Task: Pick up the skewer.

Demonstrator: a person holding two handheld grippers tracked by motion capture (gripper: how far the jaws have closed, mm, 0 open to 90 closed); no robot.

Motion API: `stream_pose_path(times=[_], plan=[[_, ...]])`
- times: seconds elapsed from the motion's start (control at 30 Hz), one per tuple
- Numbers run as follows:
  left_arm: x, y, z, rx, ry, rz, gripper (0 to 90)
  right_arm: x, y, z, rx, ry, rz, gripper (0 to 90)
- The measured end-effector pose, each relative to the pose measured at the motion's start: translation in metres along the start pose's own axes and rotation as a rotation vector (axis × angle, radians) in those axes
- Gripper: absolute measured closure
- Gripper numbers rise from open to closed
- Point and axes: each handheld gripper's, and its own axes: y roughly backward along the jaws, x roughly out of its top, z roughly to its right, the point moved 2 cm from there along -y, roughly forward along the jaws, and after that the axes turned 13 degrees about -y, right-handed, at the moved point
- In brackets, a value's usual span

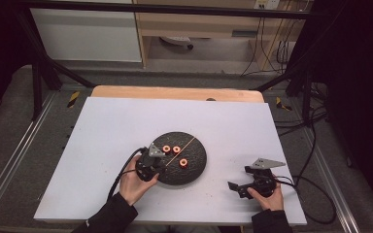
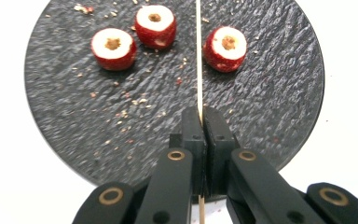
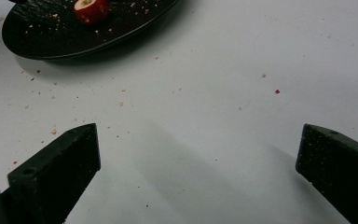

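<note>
The left gripper (image 2: 200,122) has its jaws clamped on a thin wooden skewer (image 2: 198,56), which runs straight out from between them across the dark round slate plate (image 2: 279,116). The stick's free end points past the three cored red fruit pieces: one (image 2: 226,48) lies just to the right of the stick, nearly touching it, and the other two (image 2: 155,25) (image 2: 113,48) sit close together on its left. In the high view the left gripper (image 1: 151,162) hangs over the near left edge of the plate (image 1: 196,167), the skewer (image 1: 183,145) slanting away from it.

The step in hand looks like threading fruit onto the skewer, with no piece on the stick so far. The next move probably calls for steadying a fruit piece while the tip is aimed at its cored centre.

The right gripper (image 3: 198,154) rests on the white table (image 3: 223,70), jaws spread wide with nothing between them, well apart from the plate; in the high view it (image 1: 243,187) sits near the table's front right.
</note>
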Motion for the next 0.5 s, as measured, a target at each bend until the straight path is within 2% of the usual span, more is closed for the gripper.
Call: stream_pose_path(times=[0.1, 0.3, 0.43, 0.5], plan=[[-0.008, 0.007, -0.005, -0.012, 0.016, 0.032, 88.1, 0.000, -0.001, 0.000, -0.003, -0.002, -0.001, 0.6], [-0.026, 0.020, -0.015, -0.008, 0.047, 0.095, 88.0, 0.000, -0.001, 0.000, -0.004, -0.006, 0.000, 0.5], [-0.037, 0.027, -0.019, -0.002, 0.056, 0.128, 88.0, 0.000, -0.001, 0.000, -0.017, -0.014, 0.003, 0.5], [-0.043, 0.032, -0.021, -0.014, 0.061, 0.153, 88.0, 0.000, -0.001, 0.000, -0.022, -0.023, 0.005, 0.5]])
